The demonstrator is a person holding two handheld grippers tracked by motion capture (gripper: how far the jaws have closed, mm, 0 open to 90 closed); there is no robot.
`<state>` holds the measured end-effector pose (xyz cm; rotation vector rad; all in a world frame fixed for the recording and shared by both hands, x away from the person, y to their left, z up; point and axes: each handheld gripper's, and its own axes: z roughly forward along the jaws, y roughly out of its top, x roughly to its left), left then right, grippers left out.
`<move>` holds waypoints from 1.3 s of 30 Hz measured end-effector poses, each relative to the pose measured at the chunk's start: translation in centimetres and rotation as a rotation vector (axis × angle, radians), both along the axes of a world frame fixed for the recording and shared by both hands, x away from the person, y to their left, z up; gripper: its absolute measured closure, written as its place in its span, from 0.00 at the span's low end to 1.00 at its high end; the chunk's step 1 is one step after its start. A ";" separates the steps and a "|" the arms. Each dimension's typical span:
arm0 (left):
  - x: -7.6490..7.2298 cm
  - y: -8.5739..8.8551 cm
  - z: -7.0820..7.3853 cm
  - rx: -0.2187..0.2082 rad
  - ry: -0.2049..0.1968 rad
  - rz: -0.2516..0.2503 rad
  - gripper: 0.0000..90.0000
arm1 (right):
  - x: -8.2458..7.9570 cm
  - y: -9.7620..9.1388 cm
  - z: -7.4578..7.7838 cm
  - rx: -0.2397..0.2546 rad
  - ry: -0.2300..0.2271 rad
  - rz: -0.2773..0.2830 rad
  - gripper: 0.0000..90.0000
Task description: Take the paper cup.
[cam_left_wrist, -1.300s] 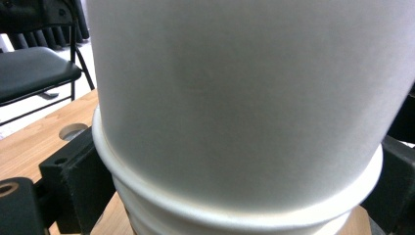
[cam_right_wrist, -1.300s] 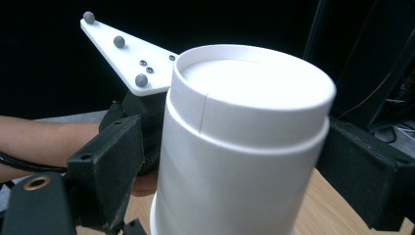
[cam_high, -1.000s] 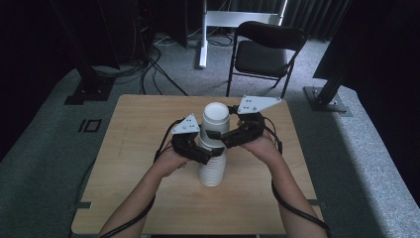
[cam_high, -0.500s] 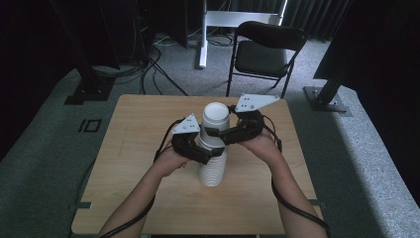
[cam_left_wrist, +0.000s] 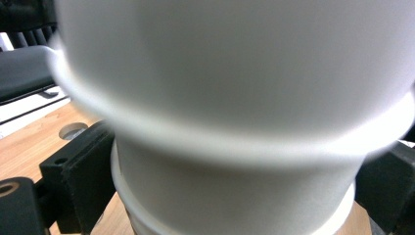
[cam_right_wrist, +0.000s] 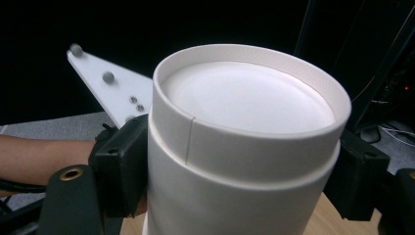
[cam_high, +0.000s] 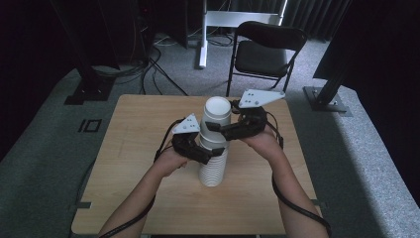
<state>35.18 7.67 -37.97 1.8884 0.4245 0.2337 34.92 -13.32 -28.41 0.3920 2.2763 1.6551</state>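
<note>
A tall upright stack of white paper cups point(cam_high: 214, 148) stands mid-bench, bases up, left gripper point(cam_high: 207, 154) clamping it low, right gripper point(cam_high: 221, 131) high.

One cup stack point(cam_high: 214, 148), one chair point(cam_high: 265, 52)

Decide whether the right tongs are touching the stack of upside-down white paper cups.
Touching. In the right gripper view, the right tongs press both black jaws against the sides of the cup stack, with no gap visible.

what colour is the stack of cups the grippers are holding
Plain white, no pattern. The stack of cups shows best in the right gripper view.
</note>
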 end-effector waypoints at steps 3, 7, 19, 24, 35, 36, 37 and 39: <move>0.0 0.0 0.0 -0.001 0.001 0.001 0.05 | 0.0 0.0 0.9 -0.016 0.000 0.002 0.25; 0.0 0.0 0.0 0.000 0.001 0.001 0.05 | -0.2 -0.2 1.8 -0.003 -0.029 -0.008 0.25; 0.0 0.0 0.1 0.003 0.001 0.000 0.05 | -1.0 -1.5 4.4 0.038 -0.053 -0.007 0.25; 0.1 0.0 0.0 0.002 0.002 0.001 0.05 | -1.5 -2.3 5.4 0.048 -0.070 -0.015 0.25; 0.1 0.0 0.1 0.004 0.007 0.001 0.05 | -2.7 -5.2 6.4 0.049 -0.096 -0.042 0.25; 0.0 0.0 0.1 0.004 0.008 0.001 0.05 | -2.9 -5.6 6.4 0.051 -0.102 -0.048 0.25; 0.0 -0.1 0.1 0.004 0.008 0.002 0.05 | -3.0 -5.9 6.4 0.054 -0.098 -0.048 0.25; 0.1 -0.1 0.1 0.004 0.007 0.001 0.05 | -3.2 -6.7 6.4 0.054 -0.103 -0.059 0.25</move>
